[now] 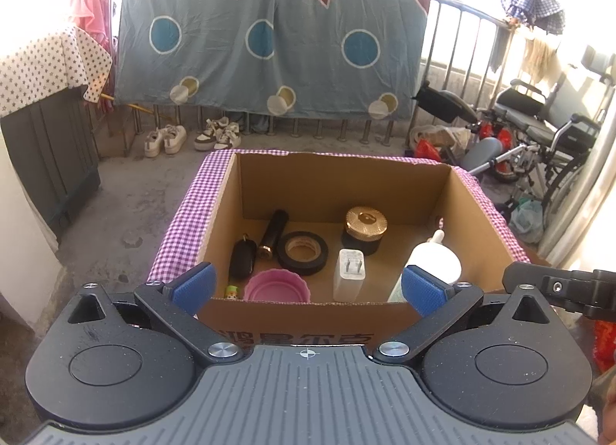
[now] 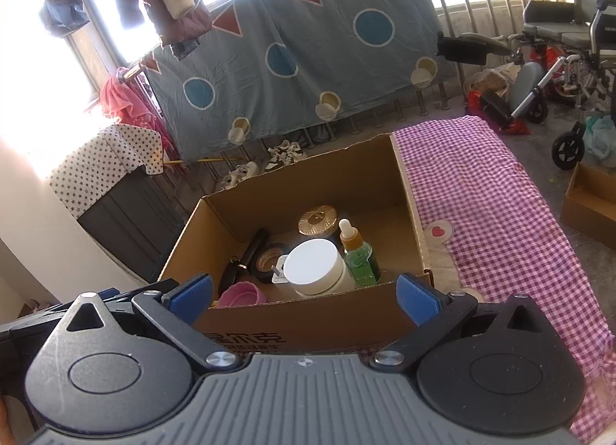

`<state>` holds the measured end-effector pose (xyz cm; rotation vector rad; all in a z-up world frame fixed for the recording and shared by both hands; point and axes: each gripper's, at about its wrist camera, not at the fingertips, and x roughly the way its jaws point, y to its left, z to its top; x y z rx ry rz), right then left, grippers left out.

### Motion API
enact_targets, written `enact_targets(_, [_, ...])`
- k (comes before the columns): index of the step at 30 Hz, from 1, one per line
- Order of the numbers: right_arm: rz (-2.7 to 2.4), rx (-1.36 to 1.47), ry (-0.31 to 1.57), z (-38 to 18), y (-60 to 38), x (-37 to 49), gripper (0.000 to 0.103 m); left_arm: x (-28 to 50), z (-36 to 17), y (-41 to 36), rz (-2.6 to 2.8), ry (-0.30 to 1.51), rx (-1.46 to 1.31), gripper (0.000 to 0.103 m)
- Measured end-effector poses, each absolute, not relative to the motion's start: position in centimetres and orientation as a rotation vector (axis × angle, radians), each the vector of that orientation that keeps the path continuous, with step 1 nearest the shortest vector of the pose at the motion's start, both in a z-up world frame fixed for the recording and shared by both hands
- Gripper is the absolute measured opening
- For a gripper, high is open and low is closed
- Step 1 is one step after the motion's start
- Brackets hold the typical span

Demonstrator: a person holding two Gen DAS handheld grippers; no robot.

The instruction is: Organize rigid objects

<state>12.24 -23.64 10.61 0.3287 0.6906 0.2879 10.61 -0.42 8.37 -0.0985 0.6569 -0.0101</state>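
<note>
An open cardboard box (image 1: 346,175) (image 2: 308,183) stands on a purple checked cloth (image 2: 481,194). Inside it lie a black tape roll (image 1: 303,253), a black torch (image 1: 272,233), a black key fob (image 1: 242,256), a gold-lidded jar (image 1: 365,229) (image 2: 318,219), a white plug adapter (image 1: 349,273), a pink cup (image 1: 277,286) (image 2: 241,294), a white jar (image 2: 317,267) (image 1: 435,262) and a green dropper bottle (image 2: 358,256). My left gripper (image 1: 308,285) hangs open over the box's near wall with nothing between its blue pads. My right gripper (image 2: 304,295) is likewise open and empty above the near wall.
A patterned blue sheet (image 1: 269,40) hangs on a railing behind the box. Shoes (image 1: 192,135) sit on the floor below it. A wheelchair (image 1: 546,129) (image 2: 569,60) stands at the right. A second cardboard box (image 2: 593,202) lies on the floor right of the cloth. A dark cabinet (image 1: 50,160) stands at the left.
</note>
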Motion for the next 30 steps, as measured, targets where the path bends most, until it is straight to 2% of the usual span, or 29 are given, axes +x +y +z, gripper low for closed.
enact_targets(18, [0.239, 0.123, 0.758, 9.1, -21.0, 14.7, 0.103, 12.4, 7.2, -1.4, 0.084, 0.771, 0.013, 0.103])
enact_targets(30, [0.236, 0.102, 0.763, 9.4, -20.8, 15.1, 0.103, 12.3, 7.6, -1.5, 0.085, 0.758, 0.018, 0.103])
